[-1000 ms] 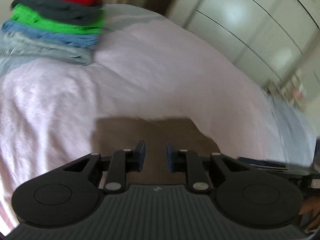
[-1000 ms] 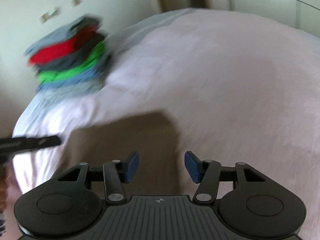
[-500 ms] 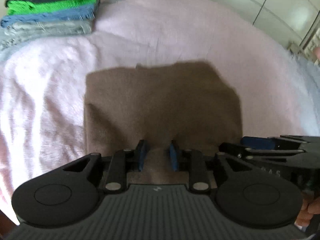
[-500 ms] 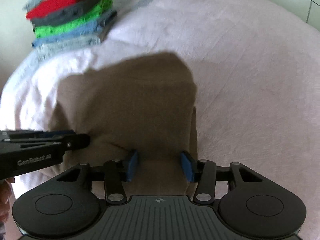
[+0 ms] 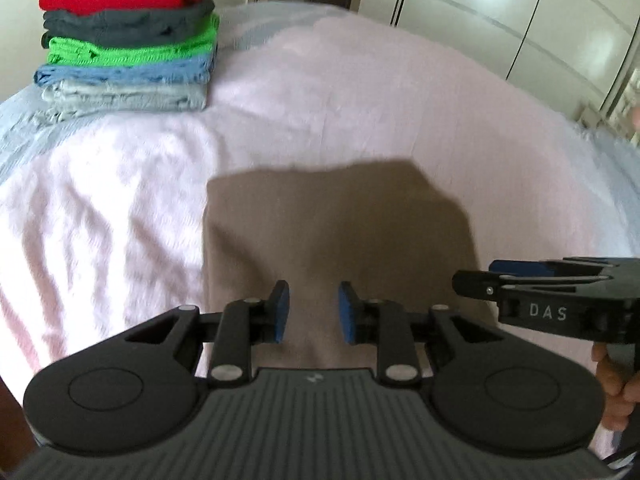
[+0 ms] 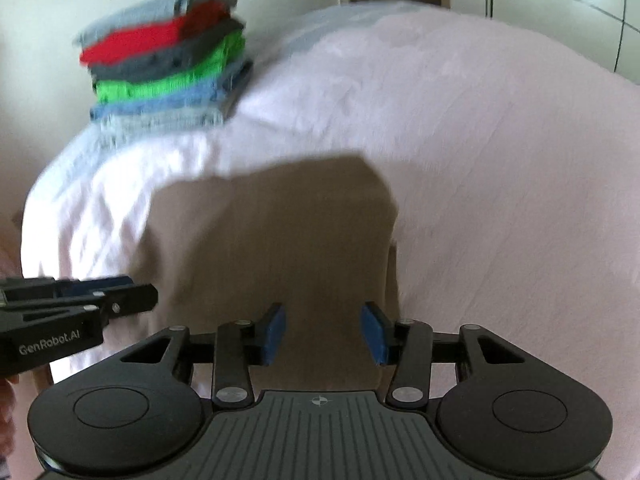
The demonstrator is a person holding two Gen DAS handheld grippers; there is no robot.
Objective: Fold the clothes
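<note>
A brown folded garment (image 5: 336, 232) lies flat on the pink bed cover (image 5: 360, 100); it also shows in the right wrist view (image 6: 272, 240). My left gripper (image 5: 310, 312) is open and empty over the garment's near edge. My right gripper (image 6: 324, 334) is open and empty over the near edge too, toward the right side. The right gripper shows at the right of the left wrist view (image 5: 552, 292). The left gripper shows at the left of the right wrist view (image 6: 72, 312).
A stack of folded clothes (image 5: 128, 40), grey, red, dark grey, green and blue, stands at the bed's far left corner; it also shows in the right wrist view (image 6: 164, 72). White wardrobe doors (image 5: 500, 12) stand behind the bed.
Both grippers first tilted down over the brown garment, then lifted and pulled back a little. The jaws of both have opened slightly wider. The garment stays flat.
</note>
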